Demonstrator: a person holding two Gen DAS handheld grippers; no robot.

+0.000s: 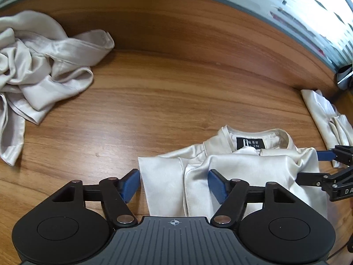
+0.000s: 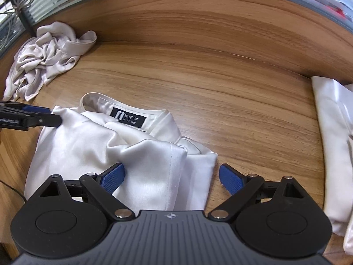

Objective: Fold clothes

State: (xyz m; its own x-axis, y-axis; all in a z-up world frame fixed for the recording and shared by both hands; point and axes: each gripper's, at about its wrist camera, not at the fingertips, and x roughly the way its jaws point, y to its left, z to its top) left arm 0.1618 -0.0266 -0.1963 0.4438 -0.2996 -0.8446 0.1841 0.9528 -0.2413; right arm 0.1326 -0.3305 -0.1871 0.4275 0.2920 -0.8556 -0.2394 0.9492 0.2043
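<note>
A white satin shirt (image 2: 92, 145) lay partly folded on the wooden desk (image 2: 220, 92), collar away from the cameras, with a black label (image 2: 128, 118) showing inside the neckline. Its sides were turned in over the middle, leaving a puffed ridge of cloth across the front.

The right gripper (image 2: 172, 177) sat low over the shirt's near right part with its jaws spread wide. One blue pad (image 2: 113, 178) rested against the satin, the other blue pad (image 2: 230, 180) stood over bare wood just beside the shirt's edge, and a fold of fabric lay between them without being pinched.

The left gripper (image 1: 174, 185) was likewise wide open at the shirt's left side, one finger over the desk just off the cloth and the other above the folded panel. In the right wrist view it appeared at the far left edge, its tips touching the shirt's shoulder.

Farther off, a crumpled heap of beige garments (image 1: 39, 72) lay at the desk's far left corner, well apart from the shirt. A folded stack of pale cloth (image 2: 333, 145) rested along the right edge. A wooden partition topped with frosted striped glass (image 1: 308, 17) rose behind the desk, and tangled cables (image 2: 19, 2) hung past its left end.
</note>
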